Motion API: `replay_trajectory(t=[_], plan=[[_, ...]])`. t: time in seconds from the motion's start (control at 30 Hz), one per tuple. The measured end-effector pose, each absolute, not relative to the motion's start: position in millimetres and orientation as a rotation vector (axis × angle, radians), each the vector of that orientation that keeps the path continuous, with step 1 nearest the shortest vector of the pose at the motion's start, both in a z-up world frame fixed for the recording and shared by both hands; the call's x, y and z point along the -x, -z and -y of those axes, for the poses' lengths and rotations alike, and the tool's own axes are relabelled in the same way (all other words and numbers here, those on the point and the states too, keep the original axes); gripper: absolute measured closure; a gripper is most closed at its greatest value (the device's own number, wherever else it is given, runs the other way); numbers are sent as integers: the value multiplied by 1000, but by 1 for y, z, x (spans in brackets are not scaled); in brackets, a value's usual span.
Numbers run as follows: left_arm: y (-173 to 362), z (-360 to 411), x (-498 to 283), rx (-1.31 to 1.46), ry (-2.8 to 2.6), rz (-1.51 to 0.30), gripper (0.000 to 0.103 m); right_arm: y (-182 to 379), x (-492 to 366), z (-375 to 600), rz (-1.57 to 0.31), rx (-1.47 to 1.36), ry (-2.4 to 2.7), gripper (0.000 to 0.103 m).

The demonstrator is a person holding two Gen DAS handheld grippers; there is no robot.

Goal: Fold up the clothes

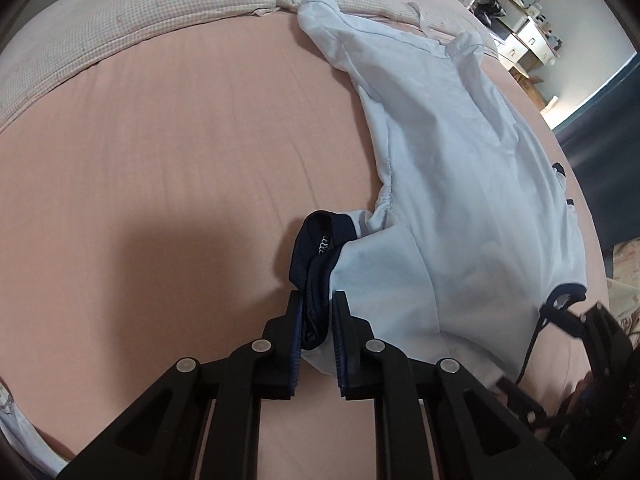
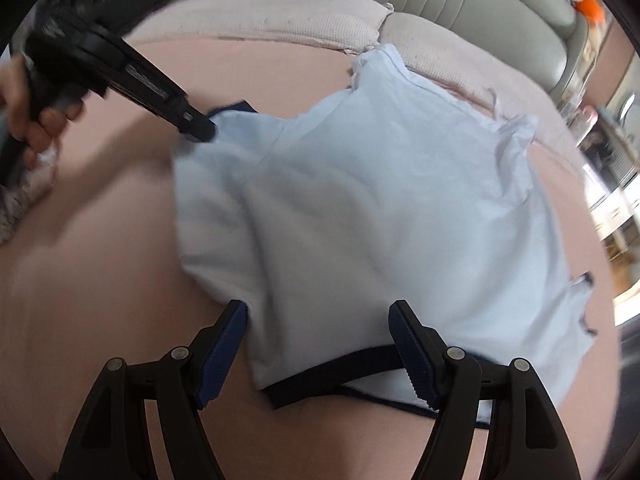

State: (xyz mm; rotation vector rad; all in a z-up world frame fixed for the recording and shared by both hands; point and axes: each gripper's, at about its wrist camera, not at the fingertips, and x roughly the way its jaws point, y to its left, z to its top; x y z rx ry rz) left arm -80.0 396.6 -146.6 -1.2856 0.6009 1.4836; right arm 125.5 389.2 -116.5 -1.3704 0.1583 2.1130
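Pale blue, navy-trimmed, the shirt [image 2: 360, 208] lies spread on your pink bed [image 1: 160, 152], near the pillows [image 1: 120, 12]. Your left claw [image 1: 316, 300] is pinched narrow on the shirt's navy cuff [image 1: 316, 256]. Your right claw [image 2: 316, 314] stands wide over the navy hem [image 2: 328, 376], its pads either side of the cloth, not pressing it.

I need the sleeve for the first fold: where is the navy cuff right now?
In the left wrist view the navy cuff sits low at centre, pinched in the left gripper, on the pink sheet at the shirt's left edge.
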Motion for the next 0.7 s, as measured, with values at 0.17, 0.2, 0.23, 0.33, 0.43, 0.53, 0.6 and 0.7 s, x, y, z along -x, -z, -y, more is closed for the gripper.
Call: replay_trajectory(t=[0.17,0.2,0.23,0.33,0.43,0.53,0.6,0.7], plan=[[145,-400,81,1303,-1475,-670,91,119,-115,-384,-74,1471,-2023,30],[145,-401,82,1306,-1466,-671,91,120,-113,-384,-67,1497,-1995,30],[144,-402,82,1301,-1455,-675,91,120,-111,-383,-64,1519,-1975,30],[142,-403,81,1289,-1446,-687,91,116,-108,-380,-53,1557,-1956,30],[141,-404,83,1298,-1441,-687,91,112,-105,-376,-22,1566,-1957,30],[135,-406,85,1285,-1456,-681,91,110,-102,-369,15,1564,-1962,30],[129,-406,85,1270,-1453,-664,91,111,-101,-363,34,1559,-1970,30],[120,-406,84,1233,-1447,-663,91,113,-98,-352,79,1561,-1978,30]])
